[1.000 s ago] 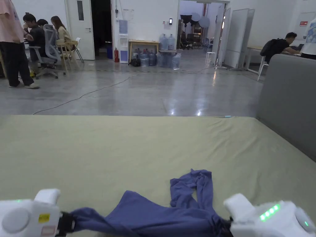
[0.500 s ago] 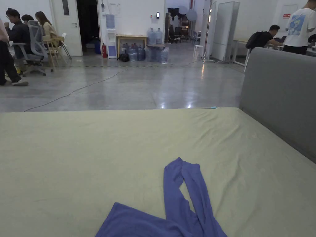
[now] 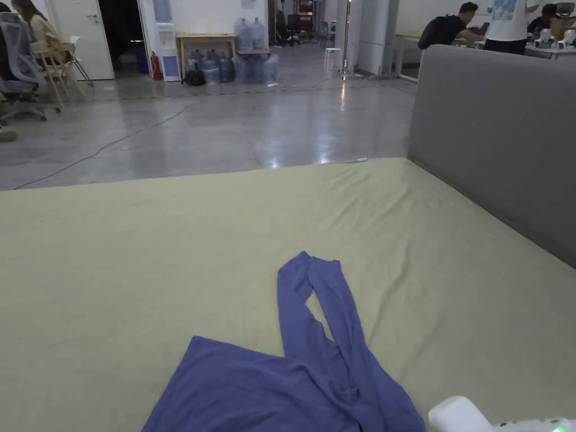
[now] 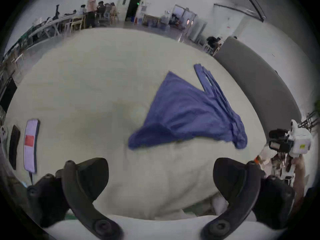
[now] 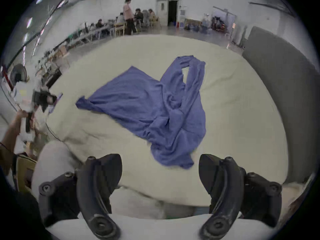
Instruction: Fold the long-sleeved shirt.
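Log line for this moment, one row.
stage: shirt laid out, unfolded | blue shirt: flat on bed, sleeves bunched together | left gripper: open, empty | right gripper: open, empty

We stand in a large open workspace, part office, part lab: a polished concrete floor runs to white walls, water jugs stacked by a small table at the far side, people at desks far left and far right, and a bed with a grey headboard near us
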